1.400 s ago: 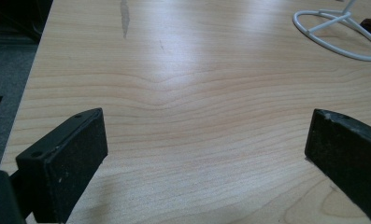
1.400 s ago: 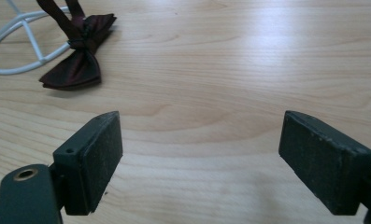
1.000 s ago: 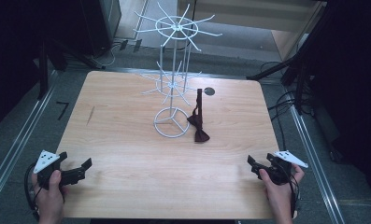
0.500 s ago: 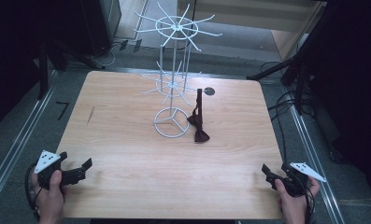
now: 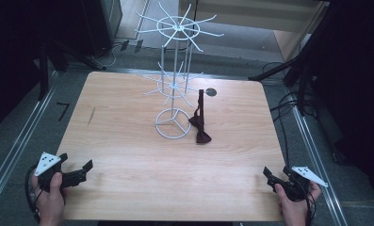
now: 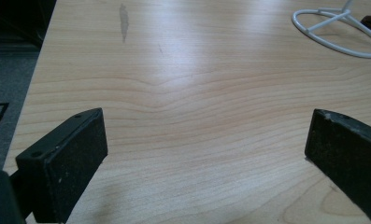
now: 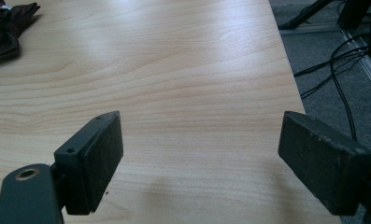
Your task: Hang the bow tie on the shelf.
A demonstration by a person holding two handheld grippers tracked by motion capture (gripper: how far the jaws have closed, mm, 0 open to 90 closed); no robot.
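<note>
Wooden bench (image 5: 128, 141) from above | white wire rack (image 5: 174, 94) stands just past centre toward 12 o'clock | dark bow tie (image 5: 201, 125) lies touching its ring base at 3 o'clock | left hand-held gripper (image 5: 76, 173) at 7 o'clock, jaws spread, empty | right hand-held gripper (image 5: 275, 180) at 5 o'clock, jaws spread, empty

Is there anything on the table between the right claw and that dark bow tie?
Nothing: bare wood runs from the right claw to the bow tie, as the high view shows.
</note>
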